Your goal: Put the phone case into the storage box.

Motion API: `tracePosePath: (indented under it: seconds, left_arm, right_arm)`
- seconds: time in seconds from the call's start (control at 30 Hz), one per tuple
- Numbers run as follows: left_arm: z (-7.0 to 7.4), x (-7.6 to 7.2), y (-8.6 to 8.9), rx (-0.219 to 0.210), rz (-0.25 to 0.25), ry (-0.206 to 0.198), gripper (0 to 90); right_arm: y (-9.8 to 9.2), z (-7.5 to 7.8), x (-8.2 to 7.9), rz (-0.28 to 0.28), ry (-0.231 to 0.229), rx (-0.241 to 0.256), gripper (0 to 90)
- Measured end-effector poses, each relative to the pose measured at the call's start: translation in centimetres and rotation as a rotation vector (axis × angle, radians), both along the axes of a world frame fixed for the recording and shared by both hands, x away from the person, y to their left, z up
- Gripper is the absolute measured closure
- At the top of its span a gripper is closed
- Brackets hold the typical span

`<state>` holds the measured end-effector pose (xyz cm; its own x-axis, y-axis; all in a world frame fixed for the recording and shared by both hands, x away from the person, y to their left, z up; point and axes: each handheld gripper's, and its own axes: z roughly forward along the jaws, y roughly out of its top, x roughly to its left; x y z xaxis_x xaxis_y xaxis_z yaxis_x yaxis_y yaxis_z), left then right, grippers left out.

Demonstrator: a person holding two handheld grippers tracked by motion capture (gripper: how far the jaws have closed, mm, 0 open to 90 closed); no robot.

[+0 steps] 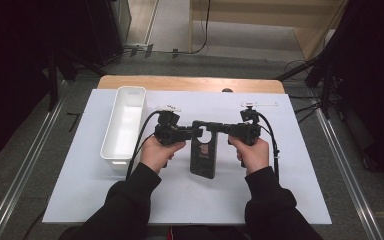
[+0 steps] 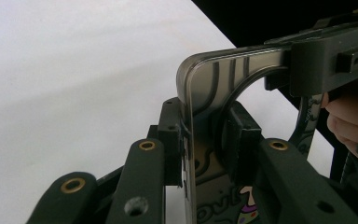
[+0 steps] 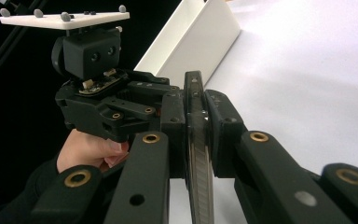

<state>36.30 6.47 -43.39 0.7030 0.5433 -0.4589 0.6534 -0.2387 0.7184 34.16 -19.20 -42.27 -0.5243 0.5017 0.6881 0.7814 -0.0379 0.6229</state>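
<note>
Two handheld grippers share one load above the white worktop [image 1: 290,200]: a flat dark plate w/ a hooked cut-out [image 1: 203,152], held off the surface near the worktop's centre, its long side running toward the near edge. The left gripper [image 1: 189,133] has its jaws clamped on the plate's top left corner; in the left gripper view the pads [image 2: 240,135] press both faces. The right gripper [image 1: 221,129] is clamped on the top right corner, jaws squeezing the plate edge-on in the right gripper view. A white bin [image 1: 124,122] stands along the worktop's left edge, apart from both hands.
</note>
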Motion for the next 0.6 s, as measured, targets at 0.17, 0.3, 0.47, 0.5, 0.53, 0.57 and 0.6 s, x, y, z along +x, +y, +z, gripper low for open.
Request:
tracePosePath:
  seconds: [0.17,0.3,0.47,0.5,0.53,0.57,0.6]
  left_arm:
    - [0.05,0.0,0.03,-0.003,0.0,-0.001,71.2]
    - [0.09,0.0,0.05,-0.002,-0.003,-0.005,71.2]
    - [0.13,-0.04,0.03,-0.006,-0.006,-0.006,71.3]
    - [0.15,-0.05,0.02,-0.006,-0.006,-0.008,71.2]
    - [0.17,-0.05,0.01,-0.007,-0.006,-0.008,71.3]
    - [0.19,-0.07,0.02,-0.005,-0.005,-0.014,71.3]
    - [0.2,-0.06,0.01,-0.006,-0.009,-0.014,71.2]
  right_arm:
    - [0.04,0.09,-0.04,0.001,-0.004,-0.003,76.5]
    - [0.06,0.13,-0.06,0.002,-0.017,-0.008,76.3]
    - [0.0,0.22,-0.03,0.01,-0.017,-0.01,76.1]
    - [-0.02,0.23,-0.03,0.01,-0.018,-0.01,76.0]
    - [-0.02,0.24,-0.03,0.01,-0.02,-0.009,75.9]
    - [-0.03,0.27,-0.04,0.009,-0.02,-0.01,75.7]
    - [-0.02,0.27,-0.03,0.01,-0.024,-0.01,75.3]
